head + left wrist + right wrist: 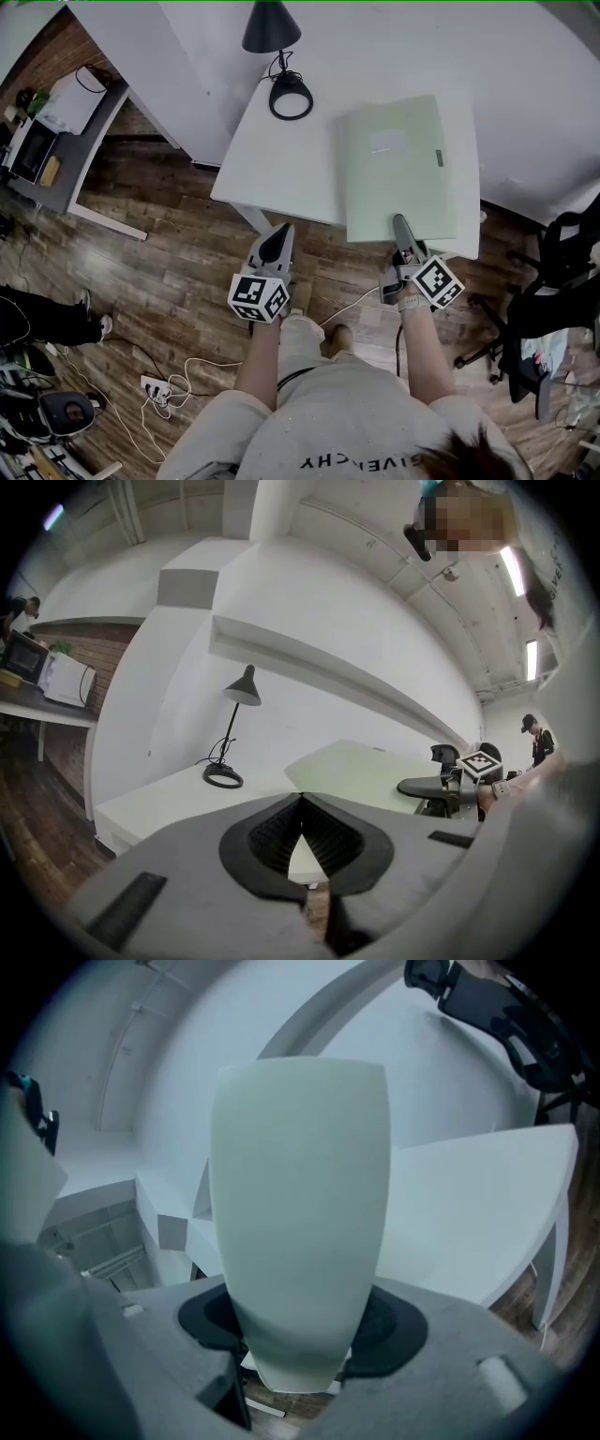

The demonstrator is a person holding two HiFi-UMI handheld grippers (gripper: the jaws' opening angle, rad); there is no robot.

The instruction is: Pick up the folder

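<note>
1. I am keeping my left gripper [283, 230] out by the near edge of the white rectangular table [281, 164]. Its grey jaws are pressing together at the tips with nothing between them. I judge it is waiting in reserve, near enough to steady the load if needed.
2. The black desk lamp with the cone shade [272, 28] is standing at the table's far side, well apart from both tongs, so it is not getting in the way.
3. The pale green flat rectangular folder [398, 169] is lying over the right part of the table, its near edge overhanging the table's front. That overhang is probably why I am taking it there: the jaws can go above and below the cover.
4. My right gripper [399, 223] is clamping that near edge, one jaw on top and one beneath. In the right gripper view the folder is running straight out from between the pads.
5. The near edge is appearing raised off the table; whether the far edge is clear I cannot tell.
6. The folder is the only holder here. It is staying shut, so what it is carrying is hidden.
</note>
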